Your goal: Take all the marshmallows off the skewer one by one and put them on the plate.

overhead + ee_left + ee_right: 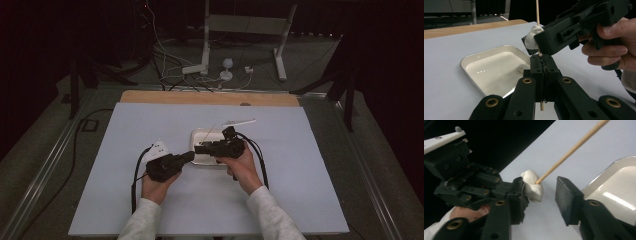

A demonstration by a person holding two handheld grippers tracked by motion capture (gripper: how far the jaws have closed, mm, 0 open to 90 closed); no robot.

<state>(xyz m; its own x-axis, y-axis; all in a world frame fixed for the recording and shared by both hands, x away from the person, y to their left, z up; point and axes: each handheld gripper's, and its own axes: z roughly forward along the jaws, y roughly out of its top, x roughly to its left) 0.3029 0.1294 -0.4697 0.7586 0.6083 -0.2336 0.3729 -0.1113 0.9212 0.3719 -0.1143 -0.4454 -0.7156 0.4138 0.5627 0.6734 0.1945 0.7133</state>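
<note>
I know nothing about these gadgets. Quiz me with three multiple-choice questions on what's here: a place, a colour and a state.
1. Where is the tray?
A. on the table
B. on the floor
C. held up in a hand
2. What colour is the soft lump on the wooden stick?
A. pink
B. white
C. brown
3. How do the left hand-held gripper's jaws stand?
A. wide open
B. shut on nothing
C. shut on the wooden stick

Answers: 1 A, the tray lies flat on the table. 2 B, the soft lump is white. 3 C, the left hand-held gripper pinches the wooden stick.
</note>
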